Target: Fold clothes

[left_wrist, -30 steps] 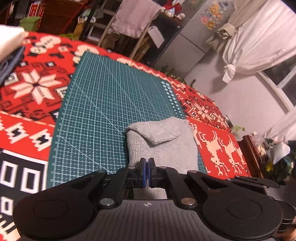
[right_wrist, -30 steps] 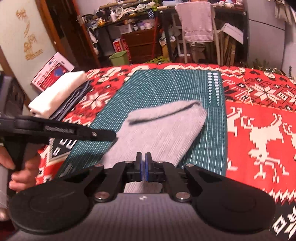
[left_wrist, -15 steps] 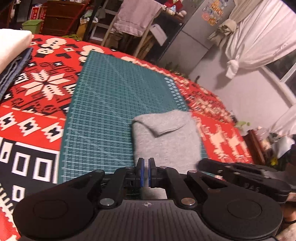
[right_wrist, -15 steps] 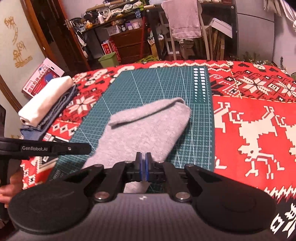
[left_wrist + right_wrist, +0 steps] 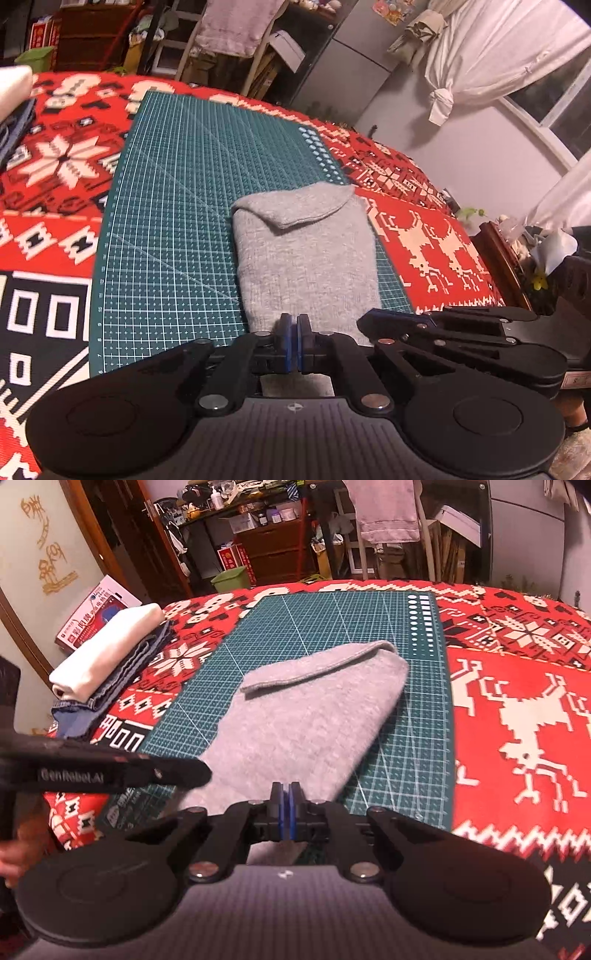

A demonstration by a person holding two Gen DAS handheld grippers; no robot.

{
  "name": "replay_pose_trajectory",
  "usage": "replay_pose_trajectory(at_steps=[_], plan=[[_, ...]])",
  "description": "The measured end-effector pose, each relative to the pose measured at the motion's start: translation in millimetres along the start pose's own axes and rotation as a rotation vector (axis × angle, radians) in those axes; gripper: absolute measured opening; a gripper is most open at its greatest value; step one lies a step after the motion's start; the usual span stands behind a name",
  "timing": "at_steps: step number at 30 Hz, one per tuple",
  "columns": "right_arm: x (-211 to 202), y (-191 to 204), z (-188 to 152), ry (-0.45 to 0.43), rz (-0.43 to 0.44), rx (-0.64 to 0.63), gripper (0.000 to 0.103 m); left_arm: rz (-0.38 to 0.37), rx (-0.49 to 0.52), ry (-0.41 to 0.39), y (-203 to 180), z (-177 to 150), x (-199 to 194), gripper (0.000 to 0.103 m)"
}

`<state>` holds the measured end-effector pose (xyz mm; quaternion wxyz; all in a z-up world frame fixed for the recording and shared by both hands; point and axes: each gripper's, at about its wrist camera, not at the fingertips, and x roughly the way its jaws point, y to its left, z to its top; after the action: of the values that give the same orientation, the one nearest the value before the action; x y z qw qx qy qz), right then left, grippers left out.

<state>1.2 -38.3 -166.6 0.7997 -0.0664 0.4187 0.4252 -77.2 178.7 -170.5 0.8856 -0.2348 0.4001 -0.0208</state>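
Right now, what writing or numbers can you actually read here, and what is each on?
"GenRobot.AI": side of the left claw, slightly blurred.
"6 7 8 9 10": ruler numbers along the green cutting mat edge.
Red box print: too small to read.
Gold wall characters: not legible to me.

"GenRobot.AI" on left claw [image 5: 177, 773] arm; ruler numerals 6–10 along cutting mat [image 5: 166, 221] edge.

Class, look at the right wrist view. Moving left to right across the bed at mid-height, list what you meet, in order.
Stack of folded white and blue clothes → red patterned blanket → green gridded cutting mat → folded grey knitted garment → white reindeer pattern on the red blanket.
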Motion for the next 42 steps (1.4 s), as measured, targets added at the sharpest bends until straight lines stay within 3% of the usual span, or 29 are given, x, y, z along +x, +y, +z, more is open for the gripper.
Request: replay_pose_trajectory(at_steps=[7,15,30,42], plan=[[5,22,-1,0.022,0.007,-0.044,0.003,0.066,0.156,0.008,-28,-8,6,0.003],[1,24,6,0.015,-0.008,-0.042,0.003,0.101,0.199,0.012,-32,-10,12,0.005],[20,12,29,-0.023,-0.011,-0.024,0.003,0.100,0.171,0.011,-30,-10,12,0.005],[30,-21,46,-0.069,-0.031,0.044,0.001,0.104,0.170,0.021,-32,-11,10,0.005]])
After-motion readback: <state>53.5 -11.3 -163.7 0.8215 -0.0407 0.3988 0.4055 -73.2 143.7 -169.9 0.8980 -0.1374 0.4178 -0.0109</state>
